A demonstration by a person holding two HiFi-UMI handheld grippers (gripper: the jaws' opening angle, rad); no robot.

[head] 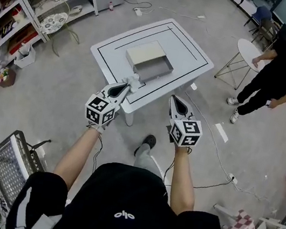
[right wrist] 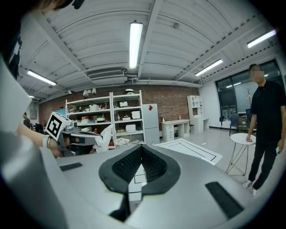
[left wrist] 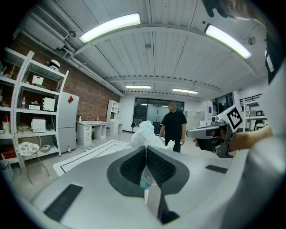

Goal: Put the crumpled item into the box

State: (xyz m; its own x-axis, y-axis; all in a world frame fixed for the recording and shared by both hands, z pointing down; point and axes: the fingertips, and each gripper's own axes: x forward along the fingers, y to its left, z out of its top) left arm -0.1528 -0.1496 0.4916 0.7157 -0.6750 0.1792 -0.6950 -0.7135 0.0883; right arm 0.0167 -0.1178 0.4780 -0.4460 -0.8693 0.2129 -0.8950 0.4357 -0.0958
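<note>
In the head view my left gripper [head: 128, 84] hangs over the near edge of the white table [head: 192, 54], shut on a crumpled white item [head: 134, 80]. An open grey box [head: 148, 60] sits in the table's middle, beyond the item. In the left gripper view the jaws [left wrist: 145, 149] are pinched on the crumpled item [left wrist: 145, 132], which sticks out past the tips. My right gripper [head: 180, 107] is level with the left one at the table's near right edge, its jaws closed on nothing. The right gripper view [right wrist: 141, 146] shows them pressed together and empty.
A person in black [head: 282, 70] stands at the right beside a small round table [head: 250, 49]. Metal shelves [head: 25, 3] line the left wall. A wire basket [head: 11, 162] is at the lower left. A cable [head: 214, 178] runs across the floor.
</note>
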